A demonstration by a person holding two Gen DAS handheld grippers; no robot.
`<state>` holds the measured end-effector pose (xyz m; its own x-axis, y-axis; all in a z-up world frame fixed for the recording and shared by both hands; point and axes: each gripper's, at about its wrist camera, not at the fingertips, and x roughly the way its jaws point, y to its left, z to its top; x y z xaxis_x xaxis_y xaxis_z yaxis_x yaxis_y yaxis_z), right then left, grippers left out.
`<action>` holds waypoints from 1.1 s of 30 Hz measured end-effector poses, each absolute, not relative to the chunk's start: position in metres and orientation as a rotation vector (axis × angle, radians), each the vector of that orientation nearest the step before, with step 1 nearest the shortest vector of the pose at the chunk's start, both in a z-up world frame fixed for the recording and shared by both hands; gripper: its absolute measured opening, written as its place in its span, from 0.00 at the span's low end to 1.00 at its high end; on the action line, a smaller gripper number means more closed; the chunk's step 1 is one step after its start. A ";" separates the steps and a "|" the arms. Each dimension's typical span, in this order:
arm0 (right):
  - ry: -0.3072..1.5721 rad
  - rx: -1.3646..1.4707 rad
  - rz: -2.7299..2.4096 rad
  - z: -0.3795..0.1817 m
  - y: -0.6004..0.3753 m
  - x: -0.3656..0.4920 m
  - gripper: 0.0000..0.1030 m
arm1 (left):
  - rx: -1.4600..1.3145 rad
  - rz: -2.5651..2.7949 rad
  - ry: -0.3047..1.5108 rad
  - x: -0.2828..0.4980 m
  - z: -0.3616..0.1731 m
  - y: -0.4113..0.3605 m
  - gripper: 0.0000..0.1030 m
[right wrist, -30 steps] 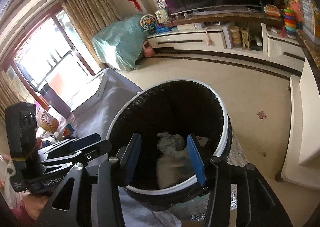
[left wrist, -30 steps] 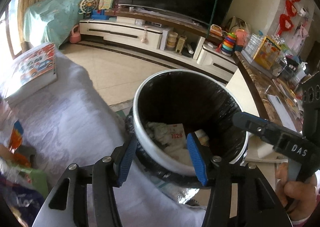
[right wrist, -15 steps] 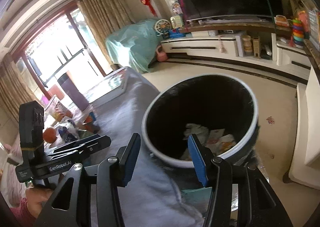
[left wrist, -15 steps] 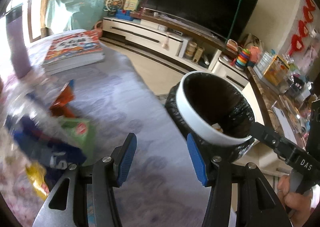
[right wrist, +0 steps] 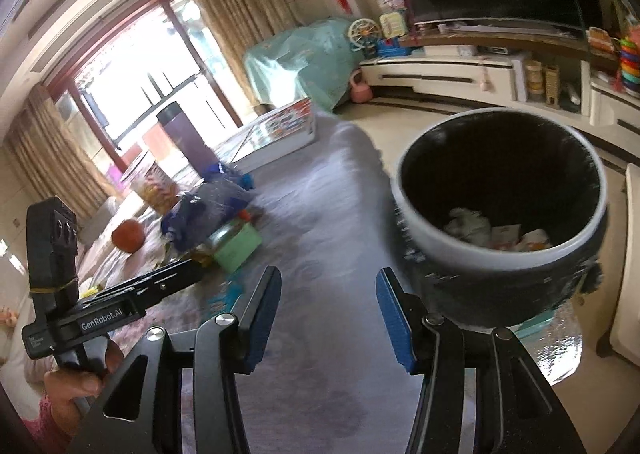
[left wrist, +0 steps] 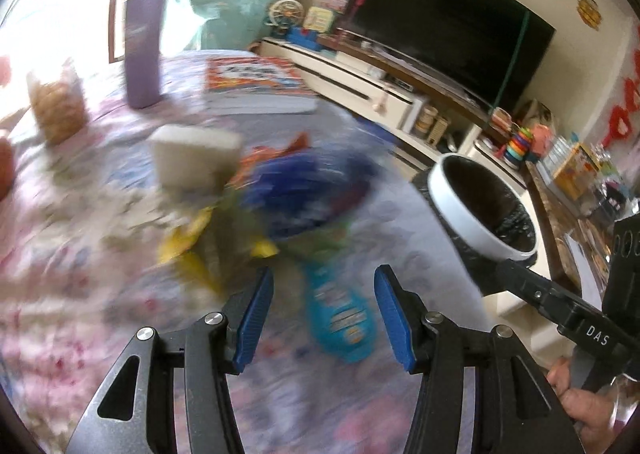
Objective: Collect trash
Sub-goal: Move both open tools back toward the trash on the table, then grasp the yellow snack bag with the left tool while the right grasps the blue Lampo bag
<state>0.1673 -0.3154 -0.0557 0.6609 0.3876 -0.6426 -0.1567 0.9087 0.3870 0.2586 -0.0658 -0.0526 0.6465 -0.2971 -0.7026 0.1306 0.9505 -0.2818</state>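
Note:
My left gripper (left wrist: 325,318) is open above a blurred heap of trash on the cloth-covered table (left wrist: 100,318). A teal wrapper (left wrist: 344,320) lies on the cloth just beyond its fingers, untouched. Behind it are a blue bag (left wrist: 304,194), yellow wrappers (left wrist: 186,244) and a pale block (left wrist: 192,158). The white-rimmed bin (left wrist: 476,210) with a black liner stands to the right. My right gripper (right wrist: 329,318) is open and empty over bare cloth, left of the bin (right wrist: 424,226), which holds crumpled paper (right wrist: 468,224). In the right wrist view the heap (right wrist: 212,206) lies beside my left gripper (right wrist: 188,274).
A purple flask (left wrist: 142,42), a book (left wrist: 256,86) and a snack bag (left wrist: 56,106) stand at the table's far side. An orange (right wrist: 128,236) and a green box (right wrist: 236,246) lie by the heap. A TV cabinet (right wrist: 444,74) lines the far wall.
Both grippers have swung left, away from the bin's mouth. The left one now hangs over the trash heap on the table; the right one is over the cloth beside the bin. Both stayed open.

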 end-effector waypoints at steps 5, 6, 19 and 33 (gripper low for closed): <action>0.811 0.304 0.348 -0.061 -0.293 0.166 0.51 | -0.236 -0.204 0.844 0.238 -0.053 -0.042 0.51; 0.815 0.300 0.356 -0.062 -0.288 0.166 0.51 | -0.241 -0.196 0.844 0.233 -0.053 -0.038 0.51; 0.851 0.295 0.395 -0.074 -0.255 0.163 0.59 | -0.284 -0.166 0.869 0.211 -0.052 0.002 0.51; 0.882 0.401 0.359 -0.083 -0.255 0.182 0.78 | -0.284 -0.198 0.875 0.251 -0.062 0.000 0.57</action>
